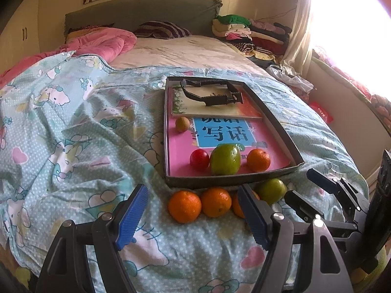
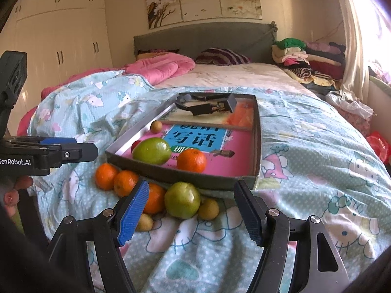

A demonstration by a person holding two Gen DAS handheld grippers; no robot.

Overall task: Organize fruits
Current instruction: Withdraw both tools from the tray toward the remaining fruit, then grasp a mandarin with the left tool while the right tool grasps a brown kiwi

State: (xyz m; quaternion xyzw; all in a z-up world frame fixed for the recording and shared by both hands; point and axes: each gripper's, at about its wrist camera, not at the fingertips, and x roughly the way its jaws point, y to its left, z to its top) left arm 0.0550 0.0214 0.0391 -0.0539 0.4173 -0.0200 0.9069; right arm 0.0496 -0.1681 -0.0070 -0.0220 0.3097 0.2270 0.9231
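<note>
Both the left gripper (image 1: 193, 216) and right gripper (image 2: 190, 211) hang spread wide, holding nothing, low in frame. At centre, the shallow dark cardboard tray (image 1: 281, 122) (lined with pink books) holds a green apple (image 1: 225, 159); round orange tangerines (image 1: 185, 206) lie on the patterned bed quilt (image 1: 73, 122) just below its near edge.

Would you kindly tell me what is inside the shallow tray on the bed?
The tray holds a red fruit, green fruit, orange, small brown fruit, black clip and books hiding its floor.
</note>
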